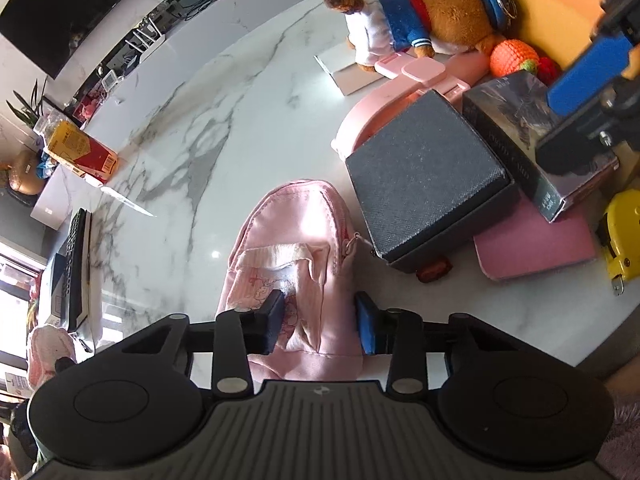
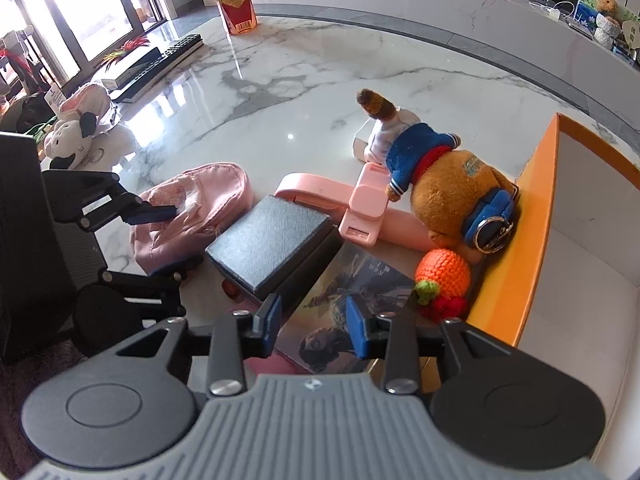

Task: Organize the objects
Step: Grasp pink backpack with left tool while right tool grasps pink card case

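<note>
You are holding the left gripper [image 1: 320, 320] over the lower half of the pink mini backpack [image 1: 294, 264], which is lying flat on the marble floor [image 1: 180, 140] just beside the dark grey box [image 1: 424, 176]. Its jaws are standing apart with the soft fabric bulging between them, and the pads are not yet pressing. If you are closing here, you are risking pinching only a fold of loose cloth; the bag would then be sagging and swinging, and could be dragging against the grey box.

Your right gripper [image 2: 314, 328] is hovering with its jaws apart above the glossy printed box [image 2: 352, 292], nothing clamped. That box is lying partly under the grey box and on a pink notebook [image 1: 536, 244], so pulling it would be tipping the grey box or shifting the stack. The crocheted orange [image 2: 444, 270] is sitting just beside it, against the wall of the orange storage box [image 2: 520, 248], and the plush bear [image 2: 448, 188] is leaning there too; a wide sweep would be knocking them.
</note>
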